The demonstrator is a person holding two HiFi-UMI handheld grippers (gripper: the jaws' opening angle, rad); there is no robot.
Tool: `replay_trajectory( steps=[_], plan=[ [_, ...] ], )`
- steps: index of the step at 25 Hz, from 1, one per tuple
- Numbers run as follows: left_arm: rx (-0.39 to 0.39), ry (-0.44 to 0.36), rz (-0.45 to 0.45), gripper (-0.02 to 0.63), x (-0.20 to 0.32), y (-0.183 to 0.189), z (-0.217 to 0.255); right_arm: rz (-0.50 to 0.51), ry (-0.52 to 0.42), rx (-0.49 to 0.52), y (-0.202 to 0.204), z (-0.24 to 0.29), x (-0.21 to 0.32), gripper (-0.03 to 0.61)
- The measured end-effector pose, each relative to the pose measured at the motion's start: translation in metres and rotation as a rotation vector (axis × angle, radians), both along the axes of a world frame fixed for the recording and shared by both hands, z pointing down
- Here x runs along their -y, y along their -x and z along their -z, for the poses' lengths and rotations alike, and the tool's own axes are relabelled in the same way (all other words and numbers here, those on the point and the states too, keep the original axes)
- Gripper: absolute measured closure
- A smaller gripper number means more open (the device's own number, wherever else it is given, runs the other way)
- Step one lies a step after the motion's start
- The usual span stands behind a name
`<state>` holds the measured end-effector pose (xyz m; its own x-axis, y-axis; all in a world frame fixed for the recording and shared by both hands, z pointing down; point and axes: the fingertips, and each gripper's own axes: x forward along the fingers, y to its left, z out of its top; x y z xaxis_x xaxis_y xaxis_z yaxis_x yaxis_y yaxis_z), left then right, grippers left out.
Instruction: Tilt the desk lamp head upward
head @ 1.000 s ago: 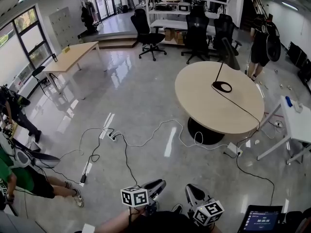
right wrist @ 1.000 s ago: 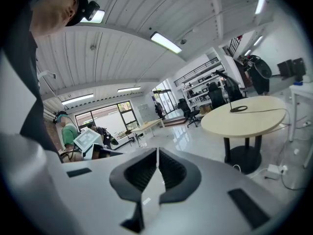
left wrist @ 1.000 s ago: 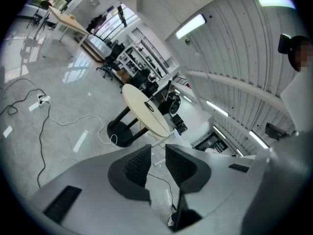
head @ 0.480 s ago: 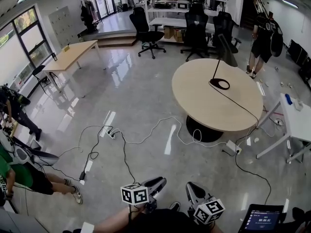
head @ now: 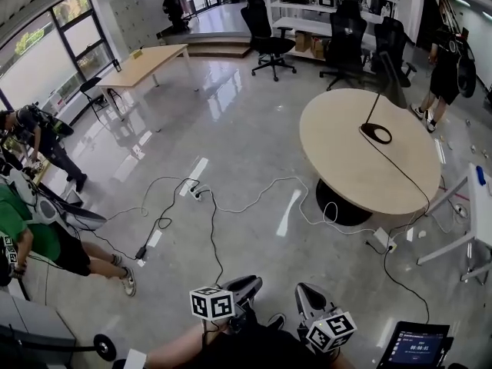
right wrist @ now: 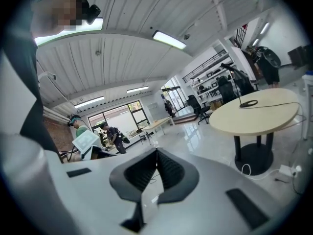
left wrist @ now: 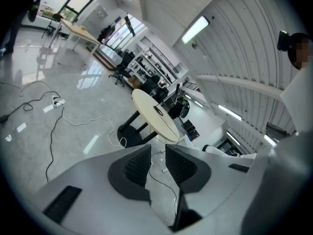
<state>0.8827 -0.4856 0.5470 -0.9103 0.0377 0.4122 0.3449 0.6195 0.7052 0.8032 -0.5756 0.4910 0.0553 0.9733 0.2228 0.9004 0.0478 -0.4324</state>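
Note:
The black desk lamp point(head: 378, 121) stands on the round beige table point(head: 346, 167) far across the room; its ring base rests on the top and a thin stem leans up to the dark head. A black cord runs from it over the table edge. Both grippers are close to my body, at the bottom of the head view and far from the lamp. The left gripper point(head: 246, 287) is shut with only a thin slit between its pads and nothing in it point(left wrist: 157, 153). The right gripper point(head: 306, 298) is shut and empty point(right wrist: 156, 155). The right gripper view shows the lamp point(right wrist: 247, 103) in the distance.
White and black cables and a power strip point(head: 196, 193) lie on the glossy floor between me and the table. Office chairs point(head: 265, 25) stand behind it. A person point(head: 447, 68) stands at the far right, others point(head: 38, 141) at the left. A tablet point(head: 415, 349) sits at bottom right.
The head view has swung left and tipped a little, so the table and lamp now sit further right and lower. Both grippers stay low by my body, still shut.

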Motion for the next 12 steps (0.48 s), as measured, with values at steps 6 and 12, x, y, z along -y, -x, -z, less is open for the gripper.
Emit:
replay_trajectory(
  steps=[6, 12],
  plan=[
    [0.015, -0.008, 0.028, 0.517, -0.012, 0.013, -0.01, 0.039, -0.018, 0.012, 0.015, -0.012, -0.019, 0.577],
    [0.04, -0.022, 0.044, 0.516, -0.053, 0.026, -0.017, 0.05, -0.065, 0.053, 0.028, -0.023, -0.06, 0.577]
  ],
)
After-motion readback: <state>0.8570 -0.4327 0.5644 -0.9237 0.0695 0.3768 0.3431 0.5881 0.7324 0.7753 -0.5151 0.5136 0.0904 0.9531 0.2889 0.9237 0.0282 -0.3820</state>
